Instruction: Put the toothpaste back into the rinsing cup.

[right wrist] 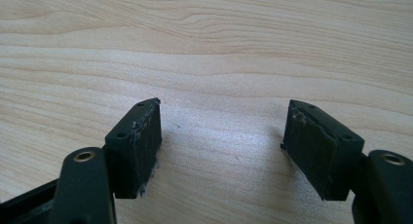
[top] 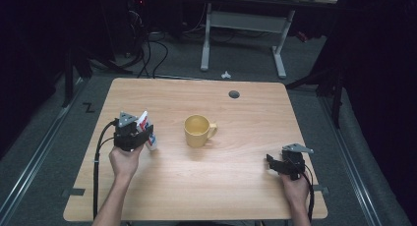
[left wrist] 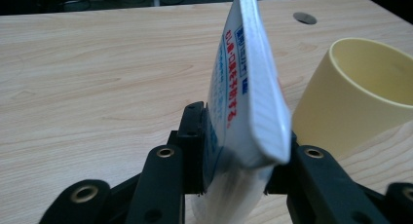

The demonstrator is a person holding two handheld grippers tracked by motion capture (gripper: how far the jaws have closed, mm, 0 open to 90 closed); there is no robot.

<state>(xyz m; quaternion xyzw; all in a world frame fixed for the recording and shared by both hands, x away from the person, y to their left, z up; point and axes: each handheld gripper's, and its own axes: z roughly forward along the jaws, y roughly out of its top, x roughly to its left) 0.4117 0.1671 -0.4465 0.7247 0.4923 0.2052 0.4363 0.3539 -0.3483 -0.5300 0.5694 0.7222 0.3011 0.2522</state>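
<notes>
from the high view i saw my left gripper (top: 142, 132) near the left side of the wooden worktop (top: 236, 191), its fingers closed on a white tube (top: 146, 128) with red and blue print. the tube stood roughly upright in the grip, leaning a little, its crimped flat end uppermost. whether its lower end touched the worktop, i could not tell. in the left gripper view the tube (left wrist: 243, 102) rose between the two black fingers (left wrist: 195, 136), which pressed on its lower body from either side, and the printed face was turned to the left of that view.

a yellow mug (top: 198, 130) sat on the worktop near the middle, to the right of the tube and near it but apart from it, with its handle pointing to the right. in the left gripper view the mug (left wrist: 350, 97) showed just behind and to the right of the tube, its mouth open upward.

my right gripper (top: 271, 161) was near the right front of the worktop, well apart from the mug. in the right gripper view its fingers (right wrist: 139, 146) stood wide apart over bare wood with nothing between them.

a small round dark grommet (top: 234, 94) sat in the worktop near its far edge.
</notes>
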